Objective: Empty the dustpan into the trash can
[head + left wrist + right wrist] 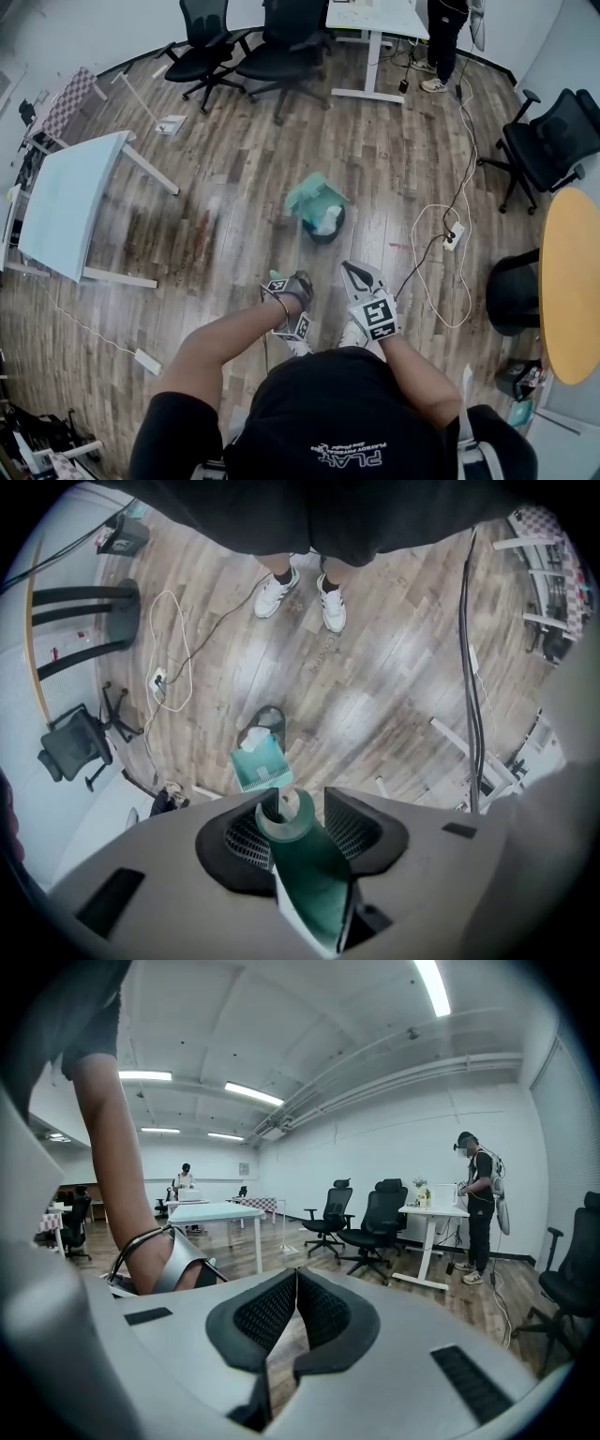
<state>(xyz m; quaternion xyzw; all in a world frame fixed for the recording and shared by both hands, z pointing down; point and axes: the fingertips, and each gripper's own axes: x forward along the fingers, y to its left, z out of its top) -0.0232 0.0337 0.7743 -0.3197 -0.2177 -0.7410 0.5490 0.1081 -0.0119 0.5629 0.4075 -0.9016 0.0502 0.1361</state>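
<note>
Out on the wood floor (234,187), the teal dustpan (314,195) sits tipped right over the little black trash can (330,239), with some white crumpled paper (328,220) at its lip. Its long handle (305,874) runs up between the jaws of the left tool (300,803), hang-loop end poking out past the tips. The jaws are spread and the handle seems to lean on one pad with a sliver of floor showing on the other side, so I'd call it cradled, not pinched. The right tool (296,1279) is pressed together on nothing, just parked beside it. Handling-wise it looks like light, stiff plastic, but that long, smooth handle gives the pan plenty of leverage to swing or twist. I'd grab it just below the loop, squeeze firmly, then tip.
</note>
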